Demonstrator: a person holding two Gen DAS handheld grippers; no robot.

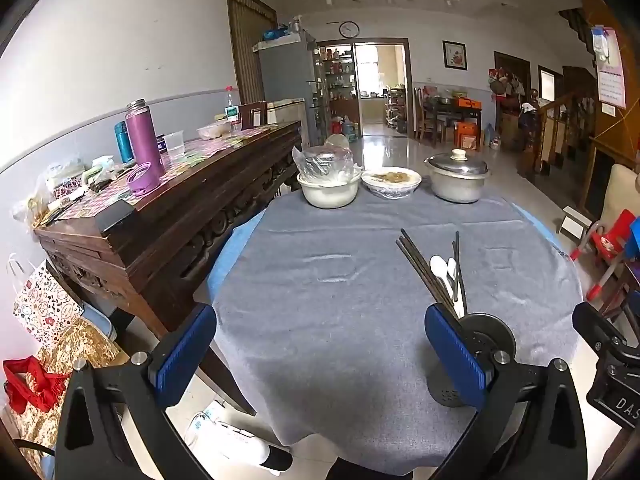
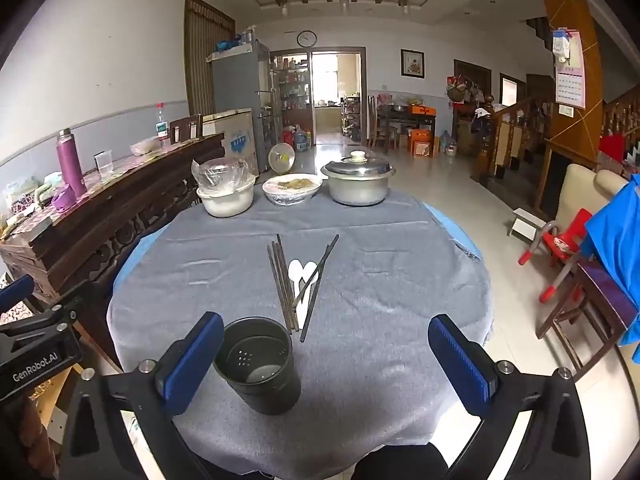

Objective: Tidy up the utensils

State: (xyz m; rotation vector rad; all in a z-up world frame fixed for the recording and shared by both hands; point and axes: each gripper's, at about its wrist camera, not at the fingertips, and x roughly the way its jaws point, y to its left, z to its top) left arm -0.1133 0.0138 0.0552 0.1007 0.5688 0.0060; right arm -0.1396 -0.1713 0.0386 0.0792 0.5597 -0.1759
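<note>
Nothing is sorted yet: my left gripper (image 1: 320, 354) and right gripper (image 2: 326, 364) hover with jaws wide and empty, the dark chopsticks (image 2: 282, 280) and white plastic spoons (image 2: 298, 274) lie loose on the grey-clothed bench (image 2: 380, 280) just behind the empty dark perforated metal holder (image 2: 260, 364).

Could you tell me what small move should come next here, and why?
Probably bring the right tool forward to the chopsticks and close on one bundle. Both tools are open and hold nothing, the holder stands upright with no utensils in it, and the chopsticks and spoons lie loose on the cloth just beyond it.
</note>
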